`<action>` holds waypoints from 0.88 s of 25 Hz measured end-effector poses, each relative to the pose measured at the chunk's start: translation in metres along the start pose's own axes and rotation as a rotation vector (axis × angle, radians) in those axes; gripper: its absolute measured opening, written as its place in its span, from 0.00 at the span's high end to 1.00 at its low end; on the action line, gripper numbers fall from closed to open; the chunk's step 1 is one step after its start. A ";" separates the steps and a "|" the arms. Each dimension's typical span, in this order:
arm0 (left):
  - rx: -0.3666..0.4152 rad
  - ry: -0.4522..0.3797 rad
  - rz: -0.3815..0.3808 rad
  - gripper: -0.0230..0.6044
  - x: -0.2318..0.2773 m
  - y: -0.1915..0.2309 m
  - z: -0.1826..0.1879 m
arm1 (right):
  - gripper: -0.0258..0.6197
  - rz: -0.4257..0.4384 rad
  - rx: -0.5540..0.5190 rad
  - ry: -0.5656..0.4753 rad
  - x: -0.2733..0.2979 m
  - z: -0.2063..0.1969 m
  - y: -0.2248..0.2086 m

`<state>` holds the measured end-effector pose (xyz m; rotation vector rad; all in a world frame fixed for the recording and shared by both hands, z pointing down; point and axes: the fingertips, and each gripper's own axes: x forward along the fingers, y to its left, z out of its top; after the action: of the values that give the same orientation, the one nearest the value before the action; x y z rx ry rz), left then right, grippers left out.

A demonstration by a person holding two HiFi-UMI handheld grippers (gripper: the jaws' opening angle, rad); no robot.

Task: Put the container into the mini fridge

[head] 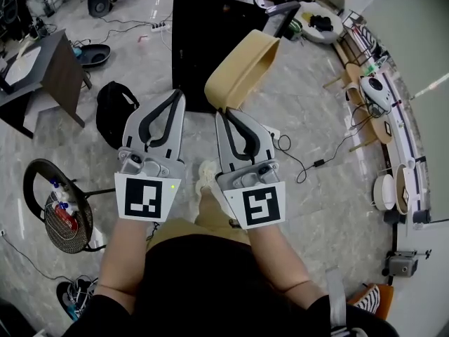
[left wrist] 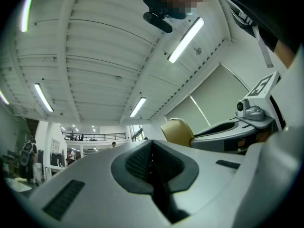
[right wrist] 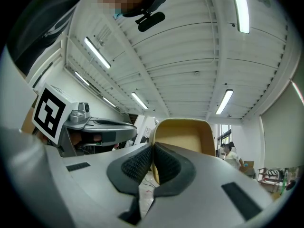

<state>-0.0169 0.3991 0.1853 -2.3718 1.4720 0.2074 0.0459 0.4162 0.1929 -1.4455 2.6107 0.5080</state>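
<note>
A tan, open-topped container point(head: 242, 65) hangs in front of me, tilted, with my right gripper point(head: 222, 112) shut on its near rim. The right gripper view has the container point(right wrist: 184, 133) just past the shut jaws point(right wrist: 153, 149), its hollow side facing the camera. My left gripper point(head: 179, 94) is held beside it at the left, jaws shut with nothing between them point(left wrist: 151, 145). From the left gripper view the container point(left wrist: 177, 131) and the right gripper point(left wrist: 237, 127) show at the right. The black mini fridge point(head: 210, 27) stands on the floor just beyond the container; I cannot see its door.
A black backpack point(head: 116, 111) lies on the marble floor at the left. A round stool with a wire basket point(head: 62, 213) stands at the lower left, a dark table point(head: 52, 69) at the far left. Cables point(head: 309, 161) and wooden stools point(head: 351, 83) are at the right.
</note>
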 end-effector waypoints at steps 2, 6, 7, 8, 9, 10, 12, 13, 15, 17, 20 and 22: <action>-0.005 -0.009 0.000 0.93 0.014 0.006 -0.009 | 0.90 -0.002 -0.001 0.003 0.012 -0.010 -0.007; 0.021 -0.001 -0.009 0.93 0.047 0.018 -0.023 | 0.90 0.004 -0.007 -0.001 0.044 -0.020 -0.027; 0.028 0.002 -0.008 0.93 0.057 0.023 -0.027 | 0.90 0.009 -0.012 -0.004 0.054 -0.021 -0.032; 0.029 0.003 -0.006 0.93 0.068 0.029 -0.031 | 0.90 0.013 -0.017 -0.005 0.064 -0.024 -0.037; 0.025 0.001 -0.002 0.93 0.080 0.035 -0.035 | 0.90 0.019 -0.024 -0.004 0.074 -0.028 -0.043; 0.019 -0.001 0.003 0.93 0.092 0.041 -0.040 | 0.90 0.025 -0.030 0.000 0.085 -0.033 -0.050; 0.035 0.002 0.003 0.93 0.120 0.052 -0.053 | 0.90 0.039 -0.032 0.007 0.109 -0.047 -0.065; 0.072 0.015 -0.007 0.93 0.134 0.057 -0.061 | 0.90 0.047 -0.030 0.011 0.123 -0.055 -0.074; 0.151 0.049 -0.026 0.93 0.164 0.071 -0.079 | 0.90 0.064 -0.029 0.017 0.154 -0.071 -0.090; 0.163 0.066 -0.024 0.93 0.194 0.088 -0.094 | 0.90 0.076 -0.024 0.023 0.187 -0.086 -0.107; 0.126 0.079 -0.004 0.93 0.239 0.110 -0.115 | 0.90 0.089 -0.018 0.036 0.229 -0.105 -0.134; 0.057 0.071 0.023 0.93 0.265 0.124 -0.126 | 0.90 0.102 -0.015 0.042 0.254 -0.116 -0.149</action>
<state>-0.0144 0.0810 0.1977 -2.3400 1.5173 0.0862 0.0411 0.1001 0.2012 -1.3477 2.7304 0.5146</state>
